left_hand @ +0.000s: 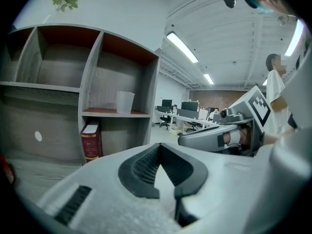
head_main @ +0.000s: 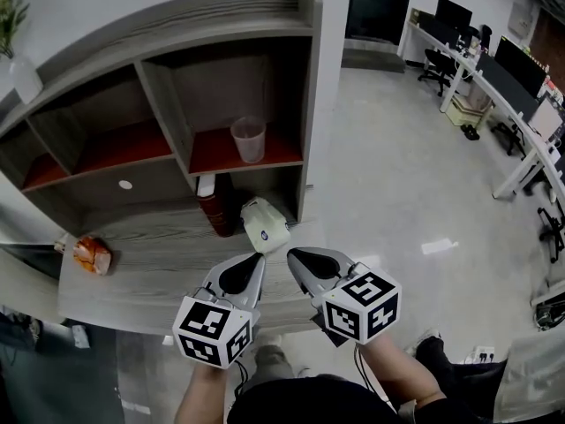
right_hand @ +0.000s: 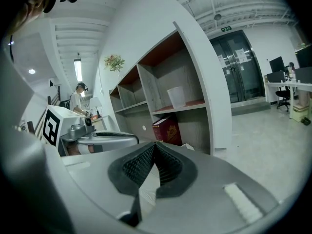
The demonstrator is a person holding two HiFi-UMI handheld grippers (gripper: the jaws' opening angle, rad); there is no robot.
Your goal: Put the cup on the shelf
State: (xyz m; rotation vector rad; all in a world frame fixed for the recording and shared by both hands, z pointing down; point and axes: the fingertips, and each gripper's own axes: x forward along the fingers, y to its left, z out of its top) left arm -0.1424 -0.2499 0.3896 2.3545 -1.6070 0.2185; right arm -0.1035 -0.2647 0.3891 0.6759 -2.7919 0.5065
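Counts: one cup (head_main: 248, 140), one red book (head_main: 214, 206), one white pouch (head_main: 265, 225), one orange snack packet (head_main: 91, 254), one potted plant (head_main: 16, 51), two grippers.

Left gripper (head_main: 254, 263): jaws were fully together, tips meeting, nothing between the pads. It touched nothing.

Right gripper (head_main: 298, 259): jaws were likewise closed tip to tip and empty. The two grippers sat side by side over the near edge of the wooden counter (head_main: 159, 272).

The cup stood upright on the red board of the rightmost upper compartment of the shelf (head_main: 221, 16), directly above the upright book. It lay well apart from both grippers, beyond their tips, with the white pouch on the counter between.
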